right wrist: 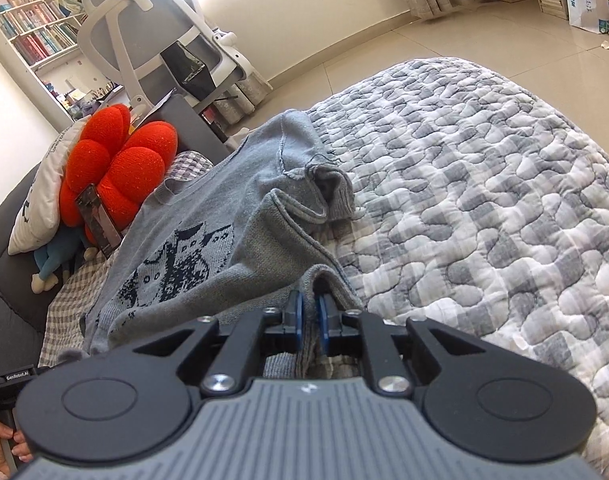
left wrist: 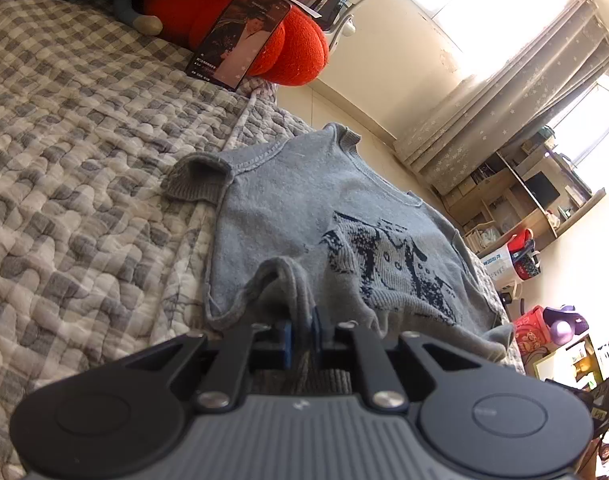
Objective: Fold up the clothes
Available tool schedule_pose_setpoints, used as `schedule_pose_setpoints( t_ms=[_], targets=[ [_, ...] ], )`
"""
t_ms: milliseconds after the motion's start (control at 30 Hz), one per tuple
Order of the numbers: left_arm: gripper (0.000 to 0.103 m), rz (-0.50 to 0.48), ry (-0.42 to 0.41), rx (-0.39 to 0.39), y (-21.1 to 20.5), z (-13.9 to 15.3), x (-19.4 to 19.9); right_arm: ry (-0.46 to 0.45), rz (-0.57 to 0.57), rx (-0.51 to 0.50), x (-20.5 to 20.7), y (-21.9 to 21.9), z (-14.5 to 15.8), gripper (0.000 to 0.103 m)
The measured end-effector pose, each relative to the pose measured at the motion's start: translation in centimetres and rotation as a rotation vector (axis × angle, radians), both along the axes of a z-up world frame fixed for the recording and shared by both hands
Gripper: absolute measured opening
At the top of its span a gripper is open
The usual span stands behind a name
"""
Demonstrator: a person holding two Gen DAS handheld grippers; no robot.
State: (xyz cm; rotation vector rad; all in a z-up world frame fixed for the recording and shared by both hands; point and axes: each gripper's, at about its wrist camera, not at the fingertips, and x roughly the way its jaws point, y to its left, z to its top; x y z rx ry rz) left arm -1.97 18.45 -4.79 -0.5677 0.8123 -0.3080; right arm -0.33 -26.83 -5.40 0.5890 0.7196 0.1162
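hem fold in progress, grey knit sweater (left wrist: 288, 208) on checked quilt (left wrist: 72, 184), sleeves already turned in over the body, bottom edge lifted at both near corners; by my reading roughly midway, the bottom-to-collar fold and final squaring not yet done.

item, left gripper (left wrist: 302, 330): blue pads set narrowly apart, a fold of hem cloth standing between them at 12 o'clock of the tool; whether the pads pinch it or merely flank it cannot be told.

item, right gripper (right wrist: 309, 314): same narrow gap, hem cloth between the pads, a sliver of space showing (pinch equally uncertain).

item, sweater body: runs away from both tools toward 12 o'clock, owl pattern face up, collar at the far end.

item, beyond: phone (left wrist: 240, 36) propped against red cushion (left wrist: 300, 44) at 11 o'clock; office chair (right wrist: 152, 24) farther off.
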Motion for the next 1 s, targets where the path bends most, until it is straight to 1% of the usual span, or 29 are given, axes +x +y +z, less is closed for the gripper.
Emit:
schedule_pose_setpoints(
  t_ms=[33, 67, 100, 133, 233, 400, 467, 500, 533, 567, 600, 633, 667, 733, 800, 1000],
  targets=[
    [0.023, -0.003, 0.001, -0.009, 0.2, 0.1, -0.3, -0.002, 0.000, 0.013, -0.2, -0.2, 0.0, 0.022],
    [0.027, -0.006, 0.001, -0.015, 0.4, 0.1, -0.5, -0.008, 0.004, 0.021, -0.5, -0.3, 0.0, 0.028],
    [0.032, -0.008, 0.001, -0.017, 0.6, 0.2, -0.8, -0.015, 0.011, 0.024, -0.8, -0.5, 0.1, 0.041],
    [0.035, -0.009, 0.004, -0.022, 0.9, 0.2, -1.1, -0.023, 0.017, 0.021, -1.2, -0.6, 0.3, 0.044],
    [0.036, -0.017, 0.021, -0.060, 1.6, 0.0, -2.1, -0.032, 0.044, 0.001, -2.4, -0.9, 0.5, 0.045],
    [0.037, -0.038, 0.042, -0.129, 1.8, -1.1, -3.3, -0.040, 0.106, 0.017, -3.9, -0.6, 0.1, 0.045],
    [0.034, -0.065, 0.054, -0.124, 1.1, -1.7, -3.5, -0.047, 0.126, 0.025, -4.1, -0.2, -0.2, 0.045],
    [0.024, -0.079, 0.050, -0.117, 0.8, -1.9, -3.6, -0.051, 0.132, 0.025, -4.2, 0.0, -0.4, 0.045],
    [0.007, -0.095, 0.049, -0.113, 0.4, -2.2, -3.7, -0.053, 0.136, 0.024, -4.1, 0.4, -0.6, 0.045],
    [0.006, -0.107, 0.052, -0.112, 0.2, -2.3, -3.9, -0.052, 0.140, 0.022, -4.1, 0.8, -0.8, 0.044],
    [0.006, -0.112, 0.054, -0.111, 0.0, -2.4, -4.0, -0.049, 0.144, 0.014, -4.1, 1.2, -1.0, 0.034],
    [0.005, -0.115, 0.049, -0.103, -0.1, -2.2, -4.2, -0.047, 0.149, 0.004, -4.0, 1.5, -1.1, 0.016],
    [0.005, -0.117, 0.045, -0.097, -0.1, -2.0, -4.4, -0.039, 0.154, 0.002, -4.0, 1.7, -1.1, 0.012],
    [0.005, -0.121, 0.043, -0.112, 0.3, -1.3, -4.9, -0.038, 0.146, 0.002, -4.3, 1.8, -0.8, 0.011],
    [0.005, -0.121, 0.040, -0.136, 1.0, -0.5, -5.4, -0.048, 0.134, -0.020, -4.9, 1.7, 0.1, 0.011],
    [0.005, -0.127, 0.042, -0.216, 3.1, 1.8, -7.1, -0.063, 0.137, -0.005, -7.3, 1.4, 3.2, 0.010]
  ],
)
